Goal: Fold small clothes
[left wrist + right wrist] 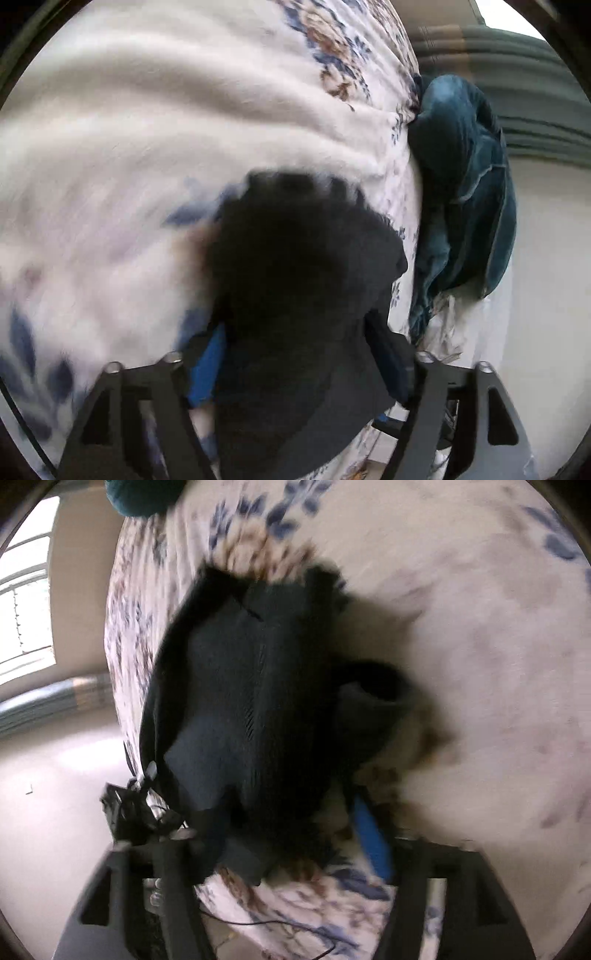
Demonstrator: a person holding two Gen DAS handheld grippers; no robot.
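A small black garment (295,280) hangs bunched between the fingers of my left gripper (295,350), above a white floral bedspread (110,166). The blue pads (208,369) press on the cloth from both sides, so the left gripper is shut on it. In the right wrist view the same black garment (258,701) fills the middle, blurred by motion. My right gripper (295,834) has one blue pad (369,838) showing at the right, and the cloth runs between its fingers. The garment hides both grippers' fingertips.
A dark teal garment (465,177) lies heaped at the bed's right edge, and also shows in the right wrist view (136,494). Pale floor (48,775), a window (22,590) and black cables (136,808) lie beside the bed.
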